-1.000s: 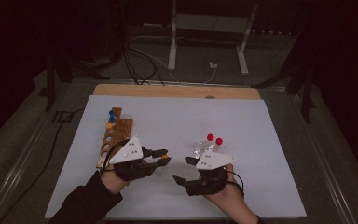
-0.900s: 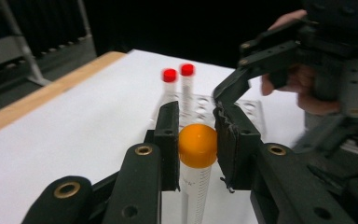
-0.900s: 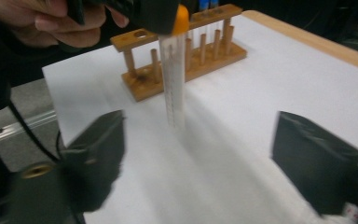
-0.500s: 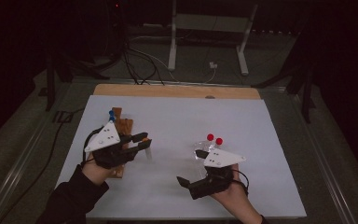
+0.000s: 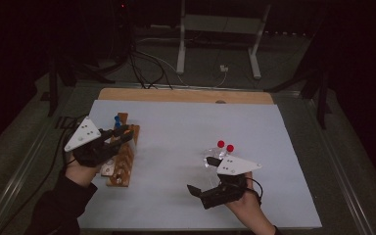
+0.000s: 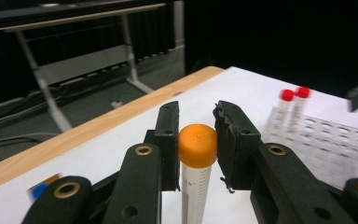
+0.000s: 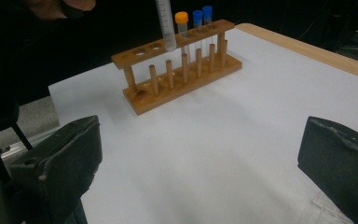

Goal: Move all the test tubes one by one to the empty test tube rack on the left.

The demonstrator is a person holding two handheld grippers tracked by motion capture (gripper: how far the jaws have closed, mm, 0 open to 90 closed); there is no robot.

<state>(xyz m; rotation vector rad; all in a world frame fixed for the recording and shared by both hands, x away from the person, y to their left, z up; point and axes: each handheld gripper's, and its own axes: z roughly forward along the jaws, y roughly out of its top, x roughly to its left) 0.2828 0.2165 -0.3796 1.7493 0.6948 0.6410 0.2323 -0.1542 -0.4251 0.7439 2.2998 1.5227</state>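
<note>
My left gripper (image 6: 196, 140) is shut on a clear tube with an orange cap (image 6: 196, 149), held upright just below the cap. In the high view the left gripper (image 5: 122, 137) hangs over the wooden rack (image 5: 120, 164) at the left. From the right gripper view, the held tube's lower end (image 7: 165, 23) hovers above the rack (image 7: 182, 79), which holds an orange-capped tube (image 7: 182, 28) and two blue-capped ones (image 7: 197, 18). My right gripper (image 5: 203, 175) has just opened wide, with nothing between its fingers. It sits in front of a clear rack (image 5: 213, 156) holding two red-capped tubes (image 5: 221, 143).
A white sheet (image 5: 176, 147) covers the table, with a wooden strip (image 5: 186, 95) along its far edge. Beyond it, on the dark floor, are cables (image 5: 147, 63) and the legs of a white stand (image 5: 181, 49). A metal rail (image 5: 342, 161) runs along the table's right side.
The left gripper has drawn away from the right one, moving left and farther off with the tube to above the wooden rack. The right gripper's jaws have spread wider; that hand stayed put.
</note>
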